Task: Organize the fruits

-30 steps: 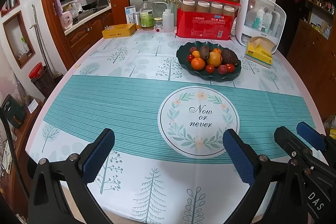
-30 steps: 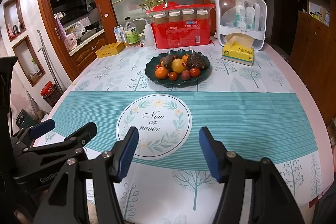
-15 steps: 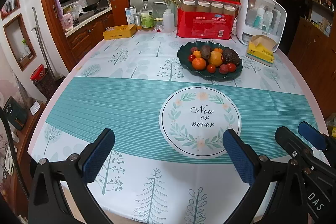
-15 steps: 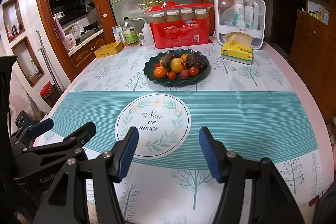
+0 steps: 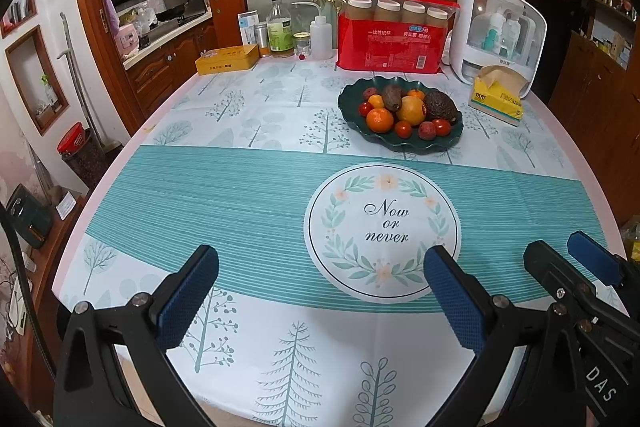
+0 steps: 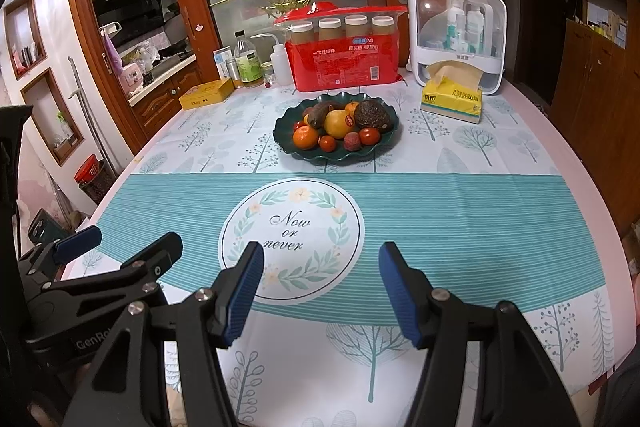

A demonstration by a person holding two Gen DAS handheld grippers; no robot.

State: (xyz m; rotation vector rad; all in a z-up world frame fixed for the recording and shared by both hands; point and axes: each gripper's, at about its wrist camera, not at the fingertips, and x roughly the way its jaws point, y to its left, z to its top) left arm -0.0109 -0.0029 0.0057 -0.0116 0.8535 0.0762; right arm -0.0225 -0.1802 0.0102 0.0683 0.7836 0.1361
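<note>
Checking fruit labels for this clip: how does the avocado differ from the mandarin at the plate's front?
The avocado is dark brown-green with rough, bumpy skin; the mandarin is bright orange and smooth. The avocado is larger and elongated, the mandarin small and round. The avocado lies toward the back right, the mandarin at the front left. Both rest in the dark green plate, untouched.

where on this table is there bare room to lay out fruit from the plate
Widest free patch: the teal striped band and "Now or never" circle, between the fruit plate and both open grippers, left and right. Also free: the tree-print cloth left of the plate, up to the yellow tin. Crowded: the far edge, with bottles, red cup pack, tissue pack.
</note>
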